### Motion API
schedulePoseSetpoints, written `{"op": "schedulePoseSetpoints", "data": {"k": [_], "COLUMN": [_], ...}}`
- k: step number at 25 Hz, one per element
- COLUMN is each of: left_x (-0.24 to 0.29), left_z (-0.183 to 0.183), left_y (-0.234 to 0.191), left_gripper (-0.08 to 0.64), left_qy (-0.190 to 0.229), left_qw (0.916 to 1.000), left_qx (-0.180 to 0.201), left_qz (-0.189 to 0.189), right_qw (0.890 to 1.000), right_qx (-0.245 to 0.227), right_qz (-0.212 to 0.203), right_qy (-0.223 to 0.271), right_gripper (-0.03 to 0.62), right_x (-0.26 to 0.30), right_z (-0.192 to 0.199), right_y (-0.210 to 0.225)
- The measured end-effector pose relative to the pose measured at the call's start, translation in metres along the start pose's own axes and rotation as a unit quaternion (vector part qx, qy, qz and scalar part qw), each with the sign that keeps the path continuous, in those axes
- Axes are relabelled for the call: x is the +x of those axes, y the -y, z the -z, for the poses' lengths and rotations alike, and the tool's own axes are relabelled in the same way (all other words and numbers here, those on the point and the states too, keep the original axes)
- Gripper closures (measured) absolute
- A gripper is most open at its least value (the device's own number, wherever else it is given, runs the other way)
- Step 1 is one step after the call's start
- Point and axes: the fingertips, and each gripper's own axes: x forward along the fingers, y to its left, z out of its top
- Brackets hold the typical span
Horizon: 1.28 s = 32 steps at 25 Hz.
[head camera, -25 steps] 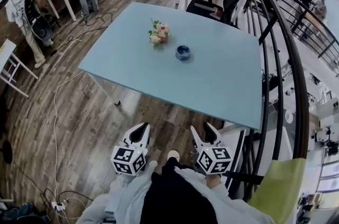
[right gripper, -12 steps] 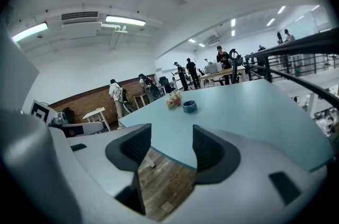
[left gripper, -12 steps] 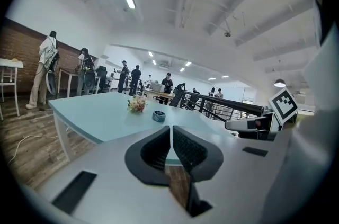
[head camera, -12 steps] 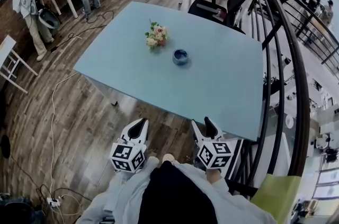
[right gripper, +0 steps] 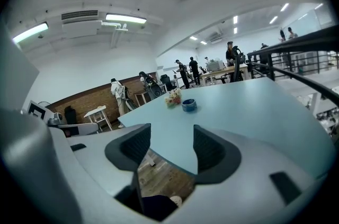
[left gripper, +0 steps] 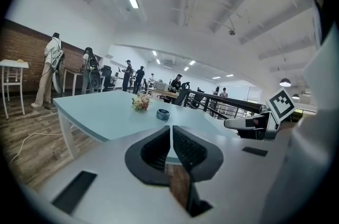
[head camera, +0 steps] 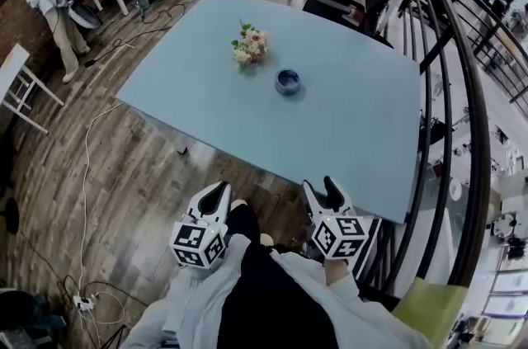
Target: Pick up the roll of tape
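Hovering short of the pale blue table [head camera: 355, 133], right gripper [head camera: 321, 189] gapes empty, just widened; left gripper [head camera: 219, 195] is clenched on nothing. Approach step: next, reach the small blue roll of tape [head camera: 287, 81].

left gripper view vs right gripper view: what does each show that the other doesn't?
Left gripper view only: the left gripper, its jaws shut together with nothing between them.
Right gripper view only: the right gripper, its jaws wide apart, just opened slightly further, and empty.
Both: the pale blue rectangular table, with the blue roll of tape lying flat beside the small bouquet of pink and white flowers, well beyond either gripper.
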Motion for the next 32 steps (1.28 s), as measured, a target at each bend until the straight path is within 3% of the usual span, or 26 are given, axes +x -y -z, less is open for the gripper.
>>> {"op": "schedulePoseSetpoints", "data": {"k": [9, 20, 32], "left_x": [0.05, 0.139, 0.218], "left_z": [-0.005, -0.048, -0.066], "left_y": [-0.022, -0.074, -0.11], "left_gripper": [0.532, 0.532, 0.532], "left_qy": [-0.009, -0.01, -0.041], "left_qw": [0.9999, 0.9997, 0.9978], "left_qx": [-0.006, -0.014, -0.011], "left_qz": [0.007, 0.014, 0.051], "right_qw": [1.0, 1.0, 0.998], "right_qx": [0.005, 0.003, 0.014], "right_qz": [0.008, 0.012, 0.051], "right_qy": [-0.014, -0.013, -0.029], "right_gripper": [0.333, 0.328, 0.327], "right_x": [0.048, 0.141, 0.202], "right_z": [-0.011, -0.07, -0.094], "right_y": [0.019, 0.033, 0.058]}}
